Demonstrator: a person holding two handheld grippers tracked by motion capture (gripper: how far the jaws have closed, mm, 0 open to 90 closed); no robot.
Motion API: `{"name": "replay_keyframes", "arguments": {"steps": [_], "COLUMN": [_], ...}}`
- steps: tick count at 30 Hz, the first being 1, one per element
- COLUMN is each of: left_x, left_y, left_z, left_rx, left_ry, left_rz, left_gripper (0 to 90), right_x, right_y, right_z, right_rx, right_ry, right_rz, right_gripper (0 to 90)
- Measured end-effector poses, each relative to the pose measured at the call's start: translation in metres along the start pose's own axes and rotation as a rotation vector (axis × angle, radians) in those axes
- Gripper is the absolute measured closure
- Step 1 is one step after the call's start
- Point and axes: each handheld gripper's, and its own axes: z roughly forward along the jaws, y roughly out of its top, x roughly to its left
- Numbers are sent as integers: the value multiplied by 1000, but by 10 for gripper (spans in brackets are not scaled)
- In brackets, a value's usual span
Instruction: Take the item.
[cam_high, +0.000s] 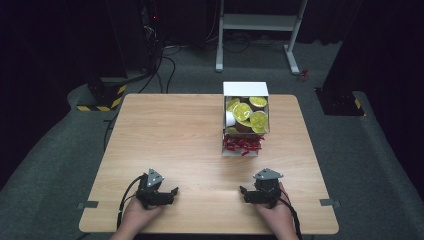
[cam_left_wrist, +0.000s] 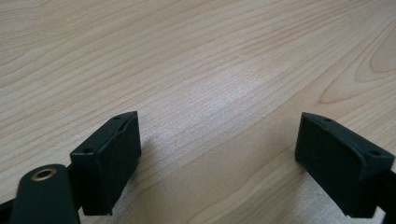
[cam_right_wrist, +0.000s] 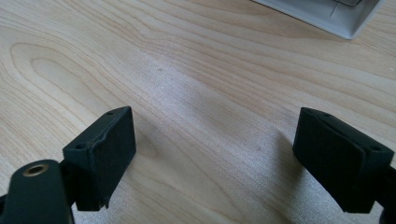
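Two bare hands each carry a black, boxy hand-held gripper: the left hand-held gripper (cam_high: 172, 192) and right hand-held gripper (cam_high: 243, 192) wear grey three-cornered top plates, trail black cables, and end in blocky black jaws with small screw holes and a brass-ringed pivot.

Left gripper (cam_high: 170, 192) and right gripper (cam_high: 246, 192) low, side by side, fingers (cam_left_wrist: 109, 161) spread wide, empty.

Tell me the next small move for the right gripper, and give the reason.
Probably ease the right gripper forward toward the white box. Its jaws stand open over bare table with nothing between them, and the box, with yellow-lidded cups and red pieces in it, sits ahead of that hand, well apart from it. The left gripper is open too, and farther off.
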Motion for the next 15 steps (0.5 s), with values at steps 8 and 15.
{"name": "replay_keyframes", "arguments": {"steps": [8, 15], "left_x": [0, 1], "left_y": [0, 1], "left_z": [0, 0], "left_rx": [1, 9], "left_ry": [1, -6], "left_rz": [-2, 14], "left_gripper": [146, 143], "right_x": [0, 1], "right_y": [0, 0], "right_z": [0, 0], "right_rx": [1, 1], "right_ry": [-1, -3], "right_rz": [4, 4], "right_gripper": [129, 128]}}
